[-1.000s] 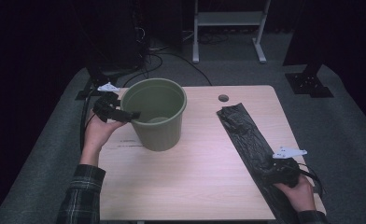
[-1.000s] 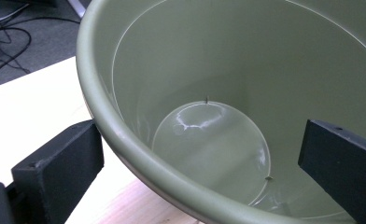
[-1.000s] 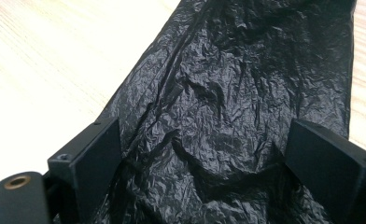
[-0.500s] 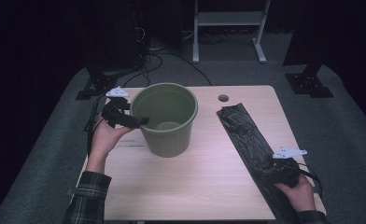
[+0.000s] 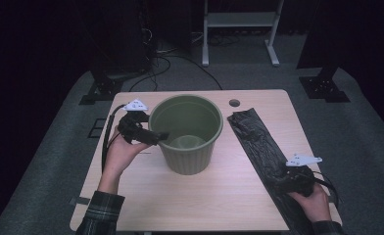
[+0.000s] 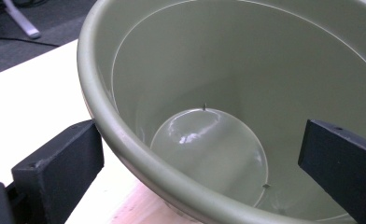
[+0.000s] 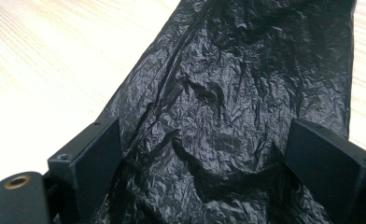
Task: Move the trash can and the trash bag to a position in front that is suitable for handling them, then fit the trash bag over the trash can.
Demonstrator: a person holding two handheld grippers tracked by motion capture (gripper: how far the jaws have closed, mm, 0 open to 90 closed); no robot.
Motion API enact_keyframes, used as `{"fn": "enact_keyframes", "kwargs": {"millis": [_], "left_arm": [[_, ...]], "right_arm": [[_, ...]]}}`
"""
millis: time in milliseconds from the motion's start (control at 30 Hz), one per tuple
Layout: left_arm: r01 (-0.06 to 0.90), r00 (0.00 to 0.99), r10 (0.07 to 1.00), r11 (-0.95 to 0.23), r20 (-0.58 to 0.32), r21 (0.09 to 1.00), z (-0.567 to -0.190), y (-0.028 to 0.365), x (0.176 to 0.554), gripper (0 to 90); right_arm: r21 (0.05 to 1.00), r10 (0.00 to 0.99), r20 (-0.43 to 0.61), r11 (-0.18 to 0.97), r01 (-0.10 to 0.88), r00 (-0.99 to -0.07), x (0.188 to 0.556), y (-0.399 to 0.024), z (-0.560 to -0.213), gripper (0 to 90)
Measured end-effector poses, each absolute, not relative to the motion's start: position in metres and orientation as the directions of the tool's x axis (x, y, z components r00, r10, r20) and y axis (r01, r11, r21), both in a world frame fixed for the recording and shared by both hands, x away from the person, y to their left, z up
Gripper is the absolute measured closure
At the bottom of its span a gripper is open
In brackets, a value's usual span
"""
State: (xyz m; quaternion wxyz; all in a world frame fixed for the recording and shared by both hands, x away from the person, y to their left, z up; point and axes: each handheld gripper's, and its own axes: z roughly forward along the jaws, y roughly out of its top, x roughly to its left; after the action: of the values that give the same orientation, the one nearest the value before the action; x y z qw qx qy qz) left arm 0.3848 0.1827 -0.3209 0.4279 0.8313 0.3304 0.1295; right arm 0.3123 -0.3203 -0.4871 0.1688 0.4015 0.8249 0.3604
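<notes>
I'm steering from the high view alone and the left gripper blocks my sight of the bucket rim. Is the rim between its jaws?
Observer: Yes. In the left gripper view the rim of the green bucket passes between the jaws of the left gripper, one jaw outside the wall, one inside, with gaps on both sides.
Operator: Anything in the bucket?
Observer: No, its glossy round bottom shows bare.
Operator: And the right side?
Observer: In the right gripper view the jaws of the right gripper stand open astride the crumpled black plastic bag, which lies flat on the wooden table.
</notes>
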Motion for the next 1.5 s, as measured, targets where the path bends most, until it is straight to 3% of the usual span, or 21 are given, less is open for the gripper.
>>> {"fn": "enact_keyframes", "kwargs": {"millis": [1067,1500], "left_arm": [[0.369,0.866,0.483,-0.438,-0.131,0.82,-0.331,0.114,0.318,0.0],[0.329,0.853,0.513,-0.391,-0.093,0.86,-0.31,0.133,0.328,0.0]], "right_arm": [[0.731,0.785,0.01,0.417,0.541,-0.619,0.312,-0.32,-0.487,9.7],[0.731,0.785,0.01,0.417,0.541,-0.619,0.312,-0.32,-0.487,9.7]]}}
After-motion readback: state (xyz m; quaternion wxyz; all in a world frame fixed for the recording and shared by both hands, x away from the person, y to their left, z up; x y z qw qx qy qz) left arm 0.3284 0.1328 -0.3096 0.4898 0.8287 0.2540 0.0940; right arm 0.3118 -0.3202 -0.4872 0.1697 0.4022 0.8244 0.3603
